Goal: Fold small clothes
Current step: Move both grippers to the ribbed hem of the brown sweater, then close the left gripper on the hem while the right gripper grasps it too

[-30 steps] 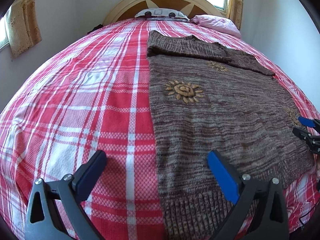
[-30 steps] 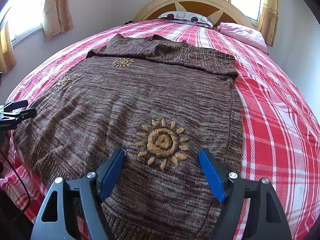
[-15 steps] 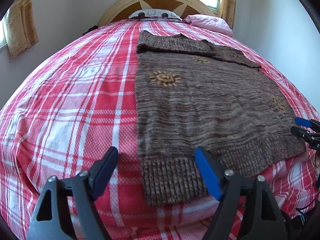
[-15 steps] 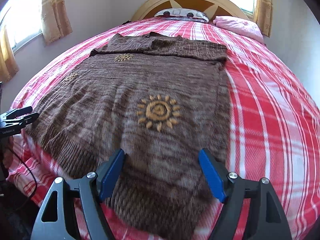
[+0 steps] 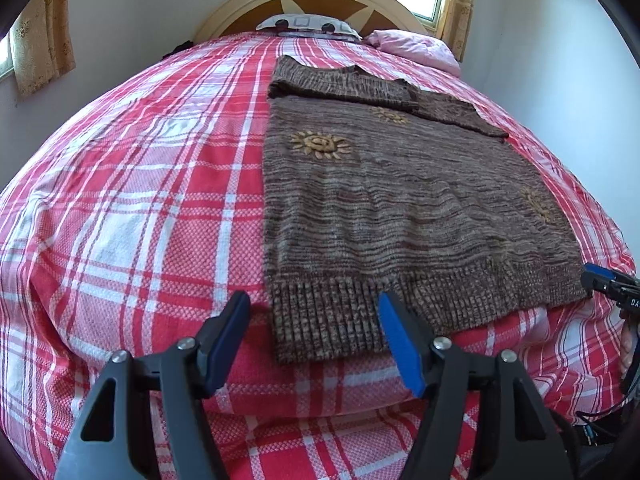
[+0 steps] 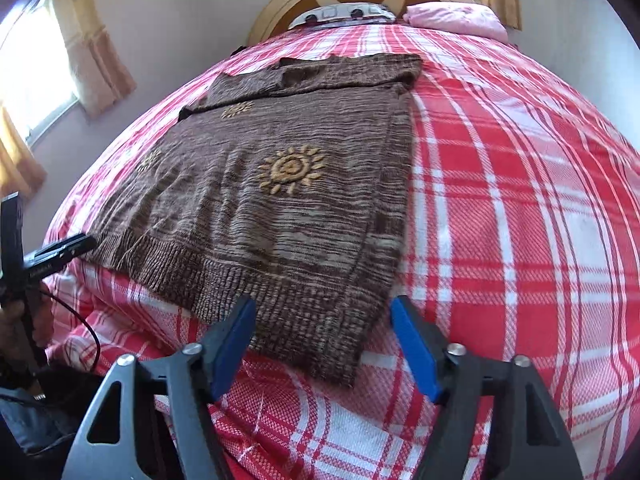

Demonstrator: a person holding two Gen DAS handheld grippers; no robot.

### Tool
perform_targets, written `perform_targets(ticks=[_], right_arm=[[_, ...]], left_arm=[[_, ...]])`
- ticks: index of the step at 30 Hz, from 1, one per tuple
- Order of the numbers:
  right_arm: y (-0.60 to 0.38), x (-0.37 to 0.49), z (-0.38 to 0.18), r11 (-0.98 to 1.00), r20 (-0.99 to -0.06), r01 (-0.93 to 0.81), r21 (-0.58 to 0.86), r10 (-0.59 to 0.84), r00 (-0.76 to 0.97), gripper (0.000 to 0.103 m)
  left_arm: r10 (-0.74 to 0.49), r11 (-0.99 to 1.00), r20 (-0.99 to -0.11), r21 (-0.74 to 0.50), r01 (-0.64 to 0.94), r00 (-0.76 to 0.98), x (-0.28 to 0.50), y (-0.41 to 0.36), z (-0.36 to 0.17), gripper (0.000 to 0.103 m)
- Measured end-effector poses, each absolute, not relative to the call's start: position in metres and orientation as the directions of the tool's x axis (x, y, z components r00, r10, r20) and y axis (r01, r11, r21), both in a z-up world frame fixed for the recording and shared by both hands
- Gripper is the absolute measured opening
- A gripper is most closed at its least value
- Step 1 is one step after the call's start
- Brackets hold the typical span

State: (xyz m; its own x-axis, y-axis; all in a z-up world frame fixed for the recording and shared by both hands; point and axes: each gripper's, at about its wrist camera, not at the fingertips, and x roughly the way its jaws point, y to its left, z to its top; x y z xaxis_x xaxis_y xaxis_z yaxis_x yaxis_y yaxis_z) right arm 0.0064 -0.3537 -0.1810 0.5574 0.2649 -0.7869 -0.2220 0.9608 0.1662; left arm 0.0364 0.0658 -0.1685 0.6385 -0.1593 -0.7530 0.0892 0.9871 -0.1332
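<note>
Both sets of fingers partway open, just been closing in, nothing pinched yet. Left gripper (image 5: 314,332) straddling the near left hem corner of the brown sweater (image 5: 400,208), right gripper (image 6: 322,334) lined up on the right hem corner. Sweater flat on the plaid bed (image 5: 140,200), sleeves already tucked across the top. Body fold still to do, probably hem up toward the collar.

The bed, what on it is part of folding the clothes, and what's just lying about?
Part of the job:
brown knitted sweater
left gripper, open, closing in at its hem corner
right gripper, open, closing in at the other corner

Just lying about:
pink pillow
patterned pillow
red plaid bedspread
</note>
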Motion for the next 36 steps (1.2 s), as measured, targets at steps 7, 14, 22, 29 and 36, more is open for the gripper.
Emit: perform_targets(ticks=[7, 14, 22, 29, 36], right_arm=[[-0.353, 0.005, -0.181, 0.95, -0.776, -0.216, 0.225, 0.309, 0.55, 0.057], [-0.36, 0.001, -0.183, 0.937, -0.769, -0.199, 0.287, 0.35, 0.535, 0.044], [-0.37, 0.002, -0.186, 0.922, -0.745, -0.187, 0.339, 0.384, 0.546, 0.008], [-0.374, -0.004, -0.165, 0.871, -0.648, -0.238, 0.429, 0.481, 0.591, 0.007], [-0.384, -0.004, -0.138, 0.827, -0.545, -0.261, 0.498, 0.533, 0.648, 0.007]], left_arm=[[-0.163, 0.987, -0.746, -0.118, 0.112, 0.646, 0.036, 0.064, -0.171, 0.068], [-0.171, 0.985, -0.761, -0.116, 0.128, 0.626, 0.038, 0.064, -0.171, 0.063], [-0.265, 0.964, -0.746, -0.194, 0.181, 0.611, 0.037, 0.067, -0.165, 0.01], [-0.338, 0.938, -0.66, -0.296, 0.182, 0.671, 0.031, 0.083, -0.145, 0.009], [-0.362, 0.923, -0.614, -0.342, 0.177, 0.701, 0.042, 0.092, -0.125, 0.009]])
